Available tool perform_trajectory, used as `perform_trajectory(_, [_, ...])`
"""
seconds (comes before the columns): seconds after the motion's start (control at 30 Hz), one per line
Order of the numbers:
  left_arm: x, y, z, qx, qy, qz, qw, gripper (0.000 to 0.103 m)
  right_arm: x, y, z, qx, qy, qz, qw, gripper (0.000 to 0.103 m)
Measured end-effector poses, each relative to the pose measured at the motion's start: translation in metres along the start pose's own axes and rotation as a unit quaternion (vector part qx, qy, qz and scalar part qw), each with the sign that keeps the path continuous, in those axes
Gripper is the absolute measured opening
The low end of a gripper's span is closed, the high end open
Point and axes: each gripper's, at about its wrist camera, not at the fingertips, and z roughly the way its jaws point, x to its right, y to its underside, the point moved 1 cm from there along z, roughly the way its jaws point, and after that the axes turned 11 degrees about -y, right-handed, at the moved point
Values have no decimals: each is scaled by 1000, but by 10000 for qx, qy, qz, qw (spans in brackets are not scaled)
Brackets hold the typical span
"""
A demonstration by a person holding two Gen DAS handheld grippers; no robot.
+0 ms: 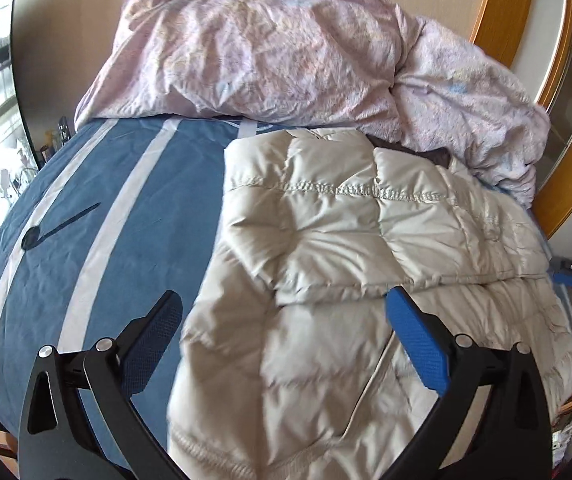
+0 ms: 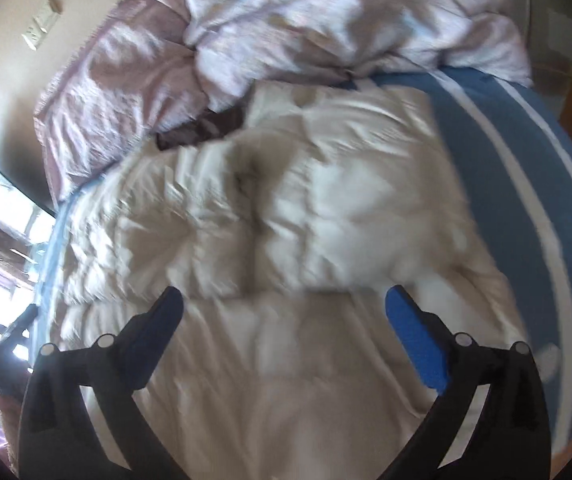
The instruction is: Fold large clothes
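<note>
Both tools — left tool (image 1: 283,314), right tool (image 2: 283,308) — wide, empty | puffer coat (image 1: 366,248) half-folded on bed (image 1: 105,208) | grip lower hem corners evenly

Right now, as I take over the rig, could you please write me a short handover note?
Left claw: open, holding nothing, above the jacket's near part.
Right claw: open, empty, over the jacket too.
Beige puffer jacket: on the blue striped bedsheet, one layer folded over its middle; pink duvet bunched behind it.
Done: a first fold, apparently.
Left: probably further folds and tidying; the right view is blurred, so check the edges.
</note>
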Motion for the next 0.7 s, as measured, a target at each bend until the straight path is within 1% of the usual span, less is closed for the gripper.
perform_trajectory(0.03, [-10, 5, -7, 107, 123, -67, 9998, 102, 5, 4, -3, -61, 60, 33, 10000, 101])
perform_trajectory(0.1, [-27, 17, -19, 207, 254, -136, 9994, 102, 22, 18, -22, 82, 22, 38, 10000, 101])
perform_trajectory(0.2, [-45, 34, -35, 195, 183, 1, 9996, 102, 51, 41, -52, 314, -240, 116, 9992, 101])
perform_trajectory(0.3, [-59, 51, -42, -142, 323, 34, 9994, 102, 88, 63, -77, 502, -570, 413, 9963, 101])
perform_trajectory(0.33, [-65, 58, -42, -300, 482, -30, 9984, 102, 97, 67, -81, 516, -613, 482, 9956, 101])
perform_trajectory(0.4, [-73, 69, -44, -463, 749, -109, 9961, 102, 121, 83, -92, 515, -694, 709, 9937, 101])
perform_trajectory(0.47, [-79, 81, -46, -532, 933, -153, 9941, 102, 140, 99, -99, 474, -850, 912, 9911, 96])
perform_trajectory(0.5, [-82, 86, -47, -558, 1075, -200, 9924, 102, 148, 105, -101, 442, -918, 1021, 9895, 96])
perform_trajectory(0.57, [-84, 95, -47, -623, 1288, -305, 9892, 99, 166, 118, -102, 353, -1074, 1301, 9850, 92])
perform_trajectory(0.6, [-85, 99, -45, -694, 1427, -355, 9867, 95, 173, 125, -101, 308, -1151, 1423, 9826, 90])
perform_trajectory(0.63, [-86, 104, -43, -770, 1521, -403, 9845, 91, 181, 131, -99, 236, -1294, 1565, 9789, 86])
perform_trajectory(0.67, [-85, 108, -41, -823, 1620, -449, 9823, 90, 184, 135, -98, 195, -1384, 1628, 9767, 80])
perform_trajectory(0.7, [-85, 111, -39, -882, 1697, -481, 9804, 87, 188, 140, -95, 136, -1534, 1730, 9728, 79])
